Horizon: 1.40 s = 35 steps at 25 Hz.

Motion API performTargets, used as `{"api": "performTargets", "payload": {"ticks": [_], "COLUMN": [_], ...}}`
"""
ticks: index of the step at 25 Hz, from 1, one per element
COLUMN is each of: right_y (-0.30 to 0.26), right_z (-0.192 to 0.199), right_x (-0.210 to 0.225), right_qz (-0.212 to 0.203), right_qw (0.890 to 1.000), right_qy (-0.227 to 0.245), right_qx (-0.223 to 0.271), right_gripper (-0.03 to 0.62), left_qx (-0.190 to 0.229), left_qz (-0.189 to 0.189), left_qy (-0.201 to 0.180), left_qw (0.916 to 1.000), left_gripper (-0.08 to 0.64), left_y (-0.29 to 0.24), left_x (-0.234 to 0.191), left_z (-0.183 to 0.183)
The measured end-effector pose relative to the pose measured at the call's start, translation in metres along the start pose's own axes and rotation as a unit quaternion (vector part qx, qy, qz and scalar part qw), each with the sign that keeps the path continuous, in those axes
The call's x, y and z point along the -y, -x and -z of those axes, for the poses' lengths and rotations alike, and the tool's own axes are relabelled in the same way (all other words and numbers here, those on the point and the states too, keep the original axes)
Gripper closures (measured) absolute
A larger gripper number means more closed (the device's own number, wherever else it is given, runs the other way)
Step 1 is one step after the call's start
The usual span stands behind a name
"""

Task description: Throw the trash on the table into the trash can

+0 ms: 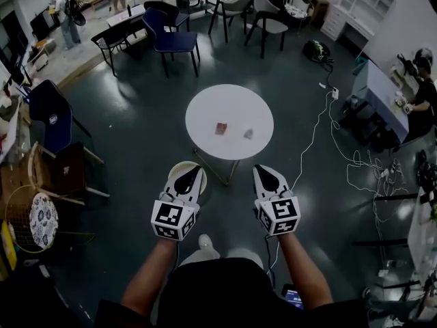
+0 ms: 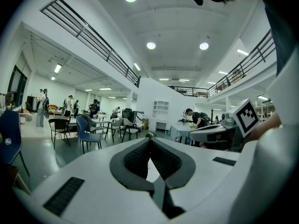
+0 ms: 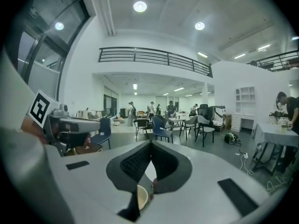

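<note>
A round white table (image 1: 205,108) stands ahead of me. On it lie a small red wrapper (image 1: 220,128) and, to its right, a crumpled grey scrap (image 1: 248,134). A cream round trash can (image 1: 175,169) stands on the floor at the table's near left edge, partly hidden by my left gripper (image 1: 196,171). My right gripper (image 1: 261,170) hangs level with it, short of the table's near edge. Both are shut and hold nothing. In the left gripper view the jaws (image 2: 150,141) meet at the tip. The right gripper's (image 3: 150,143) view shows the trash can's rim (image 3: 141,196) through the gap behind its shut tips.
A blue chair (image 1: 171,38) and several grey chairs stand beyond the table. Dark chairs (image 1: 51,118) and a wire basket (image 1: 31,221) are at my left. White cables (image 1: 358,166) trail across the floor at the right, near a desk (image 1: 384,104) where a person sits.
</note>
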State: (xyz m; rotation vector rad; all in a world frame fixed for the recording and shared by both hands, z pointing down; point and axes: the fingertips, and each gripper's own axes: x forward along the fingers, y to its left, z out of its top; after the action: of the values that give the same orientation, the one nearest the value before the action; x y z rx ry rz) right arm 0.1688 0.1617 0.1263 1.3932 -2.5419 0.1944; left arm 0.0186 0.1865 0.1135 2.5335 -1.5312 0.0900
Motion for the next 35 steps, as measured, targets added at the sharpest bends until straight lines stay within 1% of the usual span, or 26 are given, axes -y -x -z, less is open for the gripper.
{"api": "performTargets", "payload": {"ticks": [5, 10, 15, 19, 24, 27, 30, 32, 35], "right_y": [-0.030, -0.066, -0.106, -0.138, -0.177, -0.198, -0.219, -0.230, -0.245], "right_z": [0.012, 0.021, 0.028, 0.033, 0.043, 0.056, 0.072, 0.082, 0.096], "right_x": [0.002, 0.009, 0.022, 0.041, 0.070, 0.089, 0.106, 0.116, 0.129], "right_qz": [-0.005, -0.015, -0.037, -0.049, -0.059, -0.062, -0.064, -0.065, -0.067], "right_qw": [1.000, 0.999, 0.998, 0.996, 0.995, 0.993, 0.991, 0.990, 0.988], "right_qy": [-0.002, -0.002, -0.012, -0.009, -0.013, -0.020, -0.028, -0.034, -0.041], "right_qx": [-0.025, -0.043, -0.053, -0.067, -0.084, -0.097, -0.114, -0.122, -0.131], "right_gripper": [0.574, 0.574, 0.574, 0.575, 0.574, 0.574, 0.575, 0.574, 0.574], "left_qx": [-0.011, -0.032, -0.043, -0.058, -0.078, -0.093, -0.107, -0.113, -0.117], "left_qz": [-0.001, 0.000, -0.011, -0.012, -0.010, -0.008, -0.001, 0.003, -0.002], "left_qy": [0.013, 0.018, 0.027, 0.033, 0.026, 0.023, 0.033, 0.039, 0.038], "left_qw": [0.9998, 0.9993, 0.9986, 0.9977, 0.9966, 0.9954, 0.9937, 0.9928, 0.9924], "left_gripper": [0.552, 0.552, 0.552, 0.552, 0.552, 0.552, 0.552, 0.552, 0.552], "left_y": [-0.015, -0.038, -0.065, -0.099, -0.148, -0.180, -0.212, -0.230, -0.255], "left_x": [-0.022, -0.040, -0.060, -0.068, -0.081, -0.087, -0.092, -0.096, -0.103], "left_z": [0.011, 0.026, 0.037, 0.047, 0.061, 0.075, 0.090, 0.098, 0.112]}}
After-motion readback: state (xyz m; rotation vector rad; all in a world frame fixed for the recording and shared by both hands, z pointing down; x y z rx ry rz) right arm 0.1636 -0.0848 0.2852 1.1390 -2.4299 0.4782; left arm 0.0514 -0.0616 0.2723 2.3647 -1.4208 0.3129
